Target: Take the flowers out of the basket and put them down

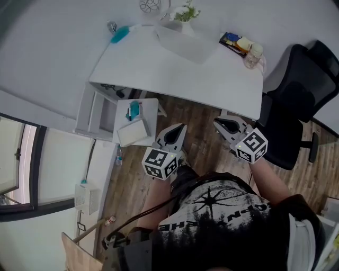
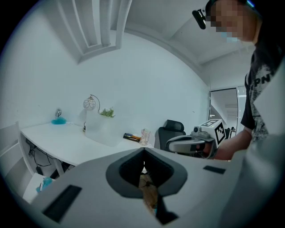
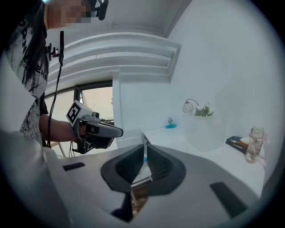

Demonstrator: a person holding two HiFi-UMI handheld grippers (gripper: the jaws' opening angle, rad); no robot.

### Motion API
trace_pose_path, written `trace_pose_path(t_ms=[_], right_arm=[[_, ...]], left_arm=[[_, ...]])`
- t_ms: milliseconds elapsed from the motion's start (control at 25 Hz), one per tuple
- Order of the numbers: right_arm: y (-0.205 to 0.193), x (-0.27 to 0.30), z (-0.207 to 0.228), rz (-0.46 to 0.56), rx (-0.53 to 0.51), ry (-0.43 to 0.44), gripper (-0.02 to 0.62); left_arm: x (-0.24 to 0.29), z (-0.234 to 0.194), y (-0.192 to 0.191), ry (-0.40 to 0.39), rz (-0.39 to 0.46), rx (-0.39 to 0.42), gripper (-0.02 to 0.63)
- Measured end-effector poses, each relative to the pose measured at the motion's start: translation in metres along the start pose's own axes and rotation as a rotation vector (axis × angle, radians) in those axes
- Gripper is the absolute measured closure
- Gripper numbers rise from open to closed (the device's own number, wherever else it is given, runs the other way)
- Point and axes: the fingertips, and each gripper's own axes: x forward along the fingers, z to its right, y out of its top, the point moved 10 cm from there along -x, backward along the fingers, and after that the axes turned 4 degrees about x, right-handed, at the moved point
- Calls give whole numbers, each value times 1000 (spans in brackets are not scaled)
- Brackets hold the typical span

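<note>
Holding left gripper [image 1: 180,130] and right gripper [image 1: 219,123] closed on nothing, leaving flowers [image 1: 186,12] in basket [image 1: 185,45] far ahead of both; nothing lifted yet.

Far ahead of the left hand-held gripper [image 1: 182,127], at the back edge of the desk [image 1: 159,69], the green sprig [image 1: 186,12] is too small to tell flowers from leaves. Its base is hidden behind the pale translucent container [image 1: 183,43], and the round wire object [image 1: 151,5] beside it is cut off by the top edge. Ahead of the right hand-held gripper [image 1: 217,122], the blue and yellow items [image 1: 238,42] at the desk's far corner are too small to identify; the office chair [image 1: 296,100] to that gripper's right is cut off by the picture's right edge.
</note>
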Motion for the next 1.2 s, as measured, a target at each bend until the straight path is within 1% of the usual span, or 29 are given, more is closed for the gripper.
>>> trace_pose_path(t_ms=[120, 320, 480, 720, 960, 1200], right_arm=[[10, 24, 11, -11, 10, -12, 575], [29, 70, 25, -22, 3, -45, 575], [54, 109, 34, -2, -38, -95, 575], [76, 156, 38, 41, -33, -144, 575], [80, 181, 43, 49, -29, -180, 575], [73, 196, 57, 8, -25, -206, 575]], left_arm=[[12, -29, 4, -21, 3, -13, 595], [24, -80, 17, -60, -4, 1, 595], [35, -126, 35, -105, -1, 22, 595], [45, -181, 55, -162, 8, 65, 595], [56, -215, 69, -196, 13, 99, 595], [72, -234, 75, -211, 8, 101, 595]])
